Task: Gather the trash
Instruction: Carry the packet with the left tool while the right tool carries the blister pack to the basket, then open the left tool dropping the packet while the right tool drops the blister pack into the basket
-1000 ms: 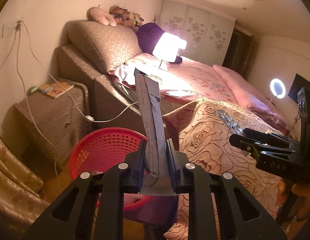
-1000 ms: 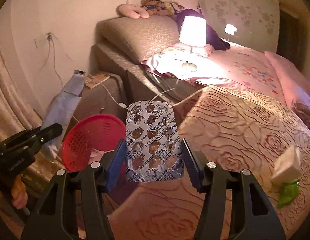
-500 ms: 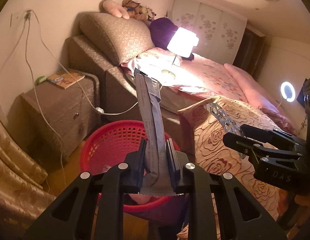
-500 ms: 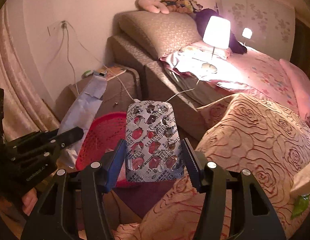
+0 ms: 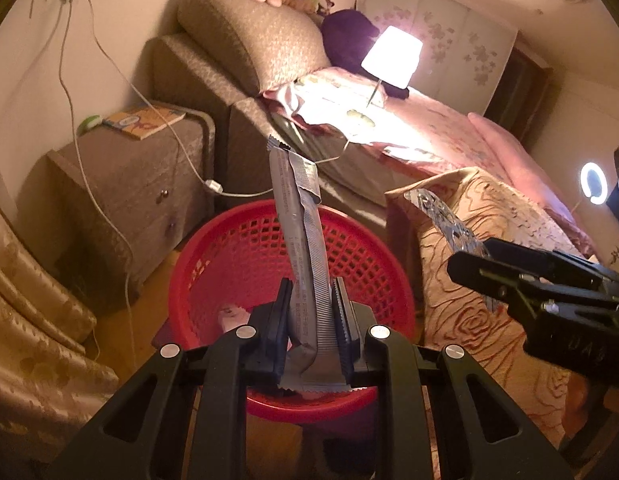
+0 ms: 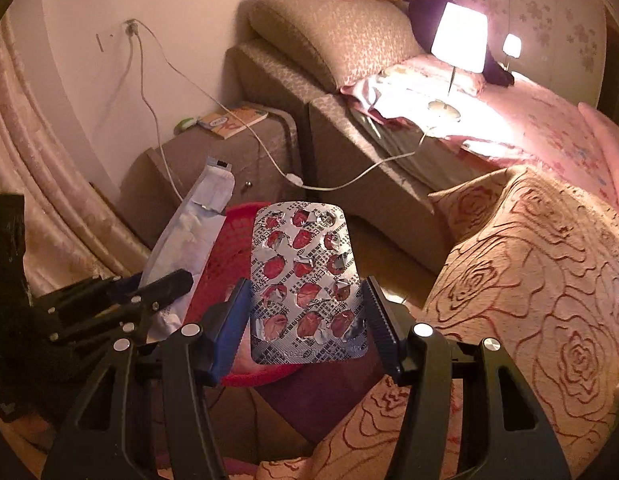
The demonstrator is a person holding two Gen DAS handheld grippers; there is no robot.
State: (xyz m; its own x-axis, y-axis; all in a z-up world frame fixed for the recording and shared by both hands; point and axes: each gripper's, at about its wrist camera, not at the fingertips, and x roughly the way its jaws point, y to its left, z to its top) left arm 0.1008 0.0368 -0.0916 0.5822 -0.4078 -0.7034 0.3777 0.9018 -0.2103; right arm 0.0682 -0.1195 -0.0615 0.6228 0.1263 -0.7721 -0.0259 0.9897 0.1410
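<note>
My left gripper (image 5: 312, 312) is shut on a long grey foil wrapper (image 5: 301, 240) that stands upright above the red mesh basket (image 5: 245, 248). My right gripper (image 6: 307, 308) is shut on an empty silver blister pack (image 6: 305, 280), held over the basket's rim (image 6: 237, 216). In the right wrist view the left gripper (image 6: 165, 284) and its wrapper (image 6: 193, 236) show at the left. In the left wrist view the right gripper (image 5: 469, 256) with the blister pack (image 5: 441, 216) shows at the right. A pink scrap (image 5: 231, 316) lies in the basket.
The basket stands on the floor between a brown nightstand (image 5: 125, 184), with a book (image 5: 143, 120) on top, and the bed with a rose-patterned quilt (image 6: 529, 280). A lit lamp (image 5: 391, 56) stands on the bed. A white cable (image 5: 109, 216) hangs down. Curtains (image 5: 25, 320) hang left.
Both grippers have moved forward and down toward the red basket, each still holding its item. The basket now lies right under the wrapper and the blister pack.
</note>
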